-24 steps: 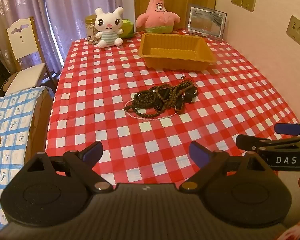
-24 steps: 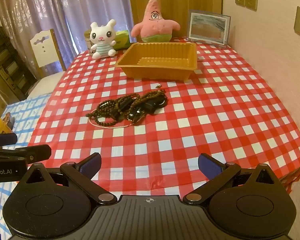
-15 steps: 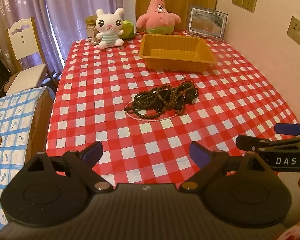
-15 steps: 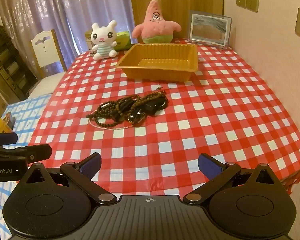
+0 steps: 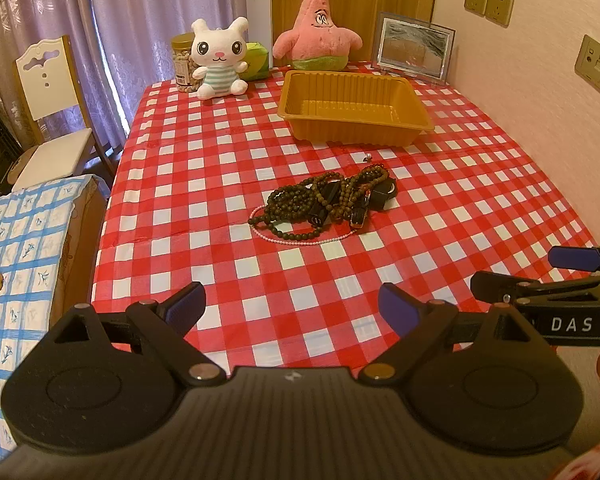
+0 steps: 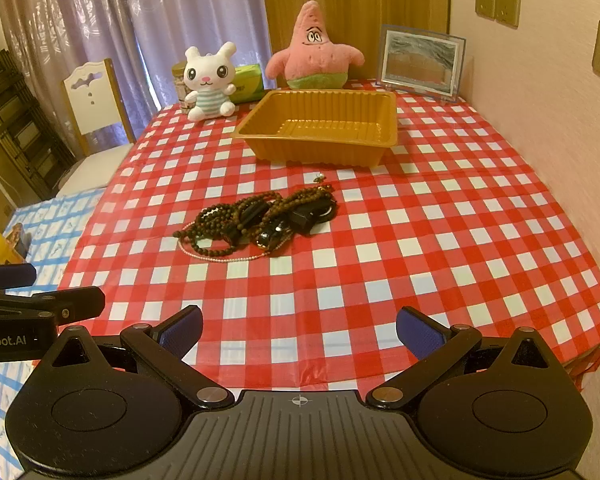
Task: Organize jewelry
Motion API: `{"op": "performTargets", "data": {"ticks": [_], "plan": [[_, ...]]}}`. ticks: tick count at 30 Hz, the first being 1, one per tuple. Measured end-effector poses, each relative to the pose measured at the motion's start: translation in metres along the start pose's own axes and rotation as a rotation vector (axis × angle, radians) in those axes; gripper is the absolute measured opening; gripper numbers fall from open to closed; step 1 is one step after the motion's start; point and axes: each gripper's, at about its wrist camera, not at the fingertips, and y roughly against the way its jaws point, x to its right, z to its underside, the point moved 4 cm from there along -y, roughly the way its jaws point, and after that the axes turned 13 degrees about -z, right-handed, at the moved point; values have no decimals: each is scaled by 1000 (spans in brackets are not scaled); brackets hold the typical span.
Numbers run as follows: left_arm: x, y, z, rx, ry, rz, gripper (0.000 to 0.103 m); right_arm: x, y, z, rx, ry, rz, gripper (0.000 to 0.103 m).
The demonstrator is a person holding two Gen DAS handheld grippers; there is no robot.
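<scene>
A tangled pile of dark bead strings (image 5: 324,204) (image 6: 256,218) with a thin pink bead necklace (image 5: 300,241) lies mid-table on the red checked cloth. An empty orange tray (image 5: 352,132) (image 6: 320,152) stands behind it. A small loose charm (image 5: 367,156) lies between the pile and the tray. My left gripper (image 5: 292,306) is open and empty, held above the near table edge. My right gripper (image 6: 298,326) is open and empty, also near the front edge, well short of the pile. Each gripper shows from the side in the other's view.
A white bunny plush (image 5: 219,60), a pink starfish plush (image 5: 316,40), a jar (image 5: 182,62), a green box (image 5: 257,60) and a picture frame (image 5: 414,46) stand along the far edge. A wall is on the right. A chair (image 5: 52,120) and a blue-checked surface (image 5: 20,240) are on the left.
Both views have drifted slightly back and up; the pile and tray sit a little lower in the frames. Both grippers stay open and empty.
</scene>
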Motion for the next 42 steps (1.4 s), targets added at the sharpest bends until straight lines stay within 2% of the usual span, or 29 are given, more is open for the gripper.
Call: {"op": "performTargets", "data": {"ticks": [42], "plan": [[-5, 3, -6, 5, 3, 3, 92, -2, 3, -7, 4, 13, -5, 103]]}}
